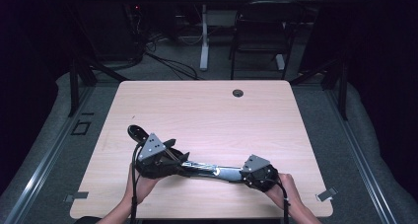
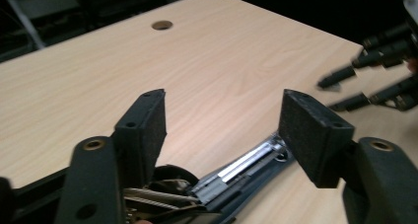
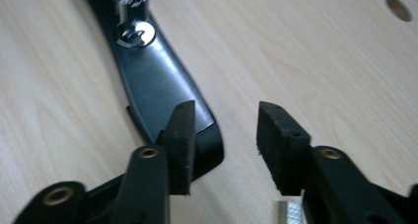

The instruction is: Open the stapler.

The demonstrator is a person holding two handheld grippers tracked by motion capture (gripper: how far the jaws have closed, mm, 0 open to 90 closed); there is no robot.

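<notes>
A long black-and-chrome stapler (image 1: 212, 170), swung out flat, lies on the near part of the wooden table (image 1: 207, 110), between the two grippers. The left gripper (image 2: 222, 130) stands with jaws apart, nothing pressed; the stapler's chrome rail runs just below its pads. The right gripper (image 3: 224, 135) is likewise parted, the stapler's black end just beside its left-hand pad. A strip of staples (image 3: 287, 212) lies beneath it.

Black tongs (image 1: 185, 160), grey 3-cornered plates (image 1: 152, 146)
</notes>
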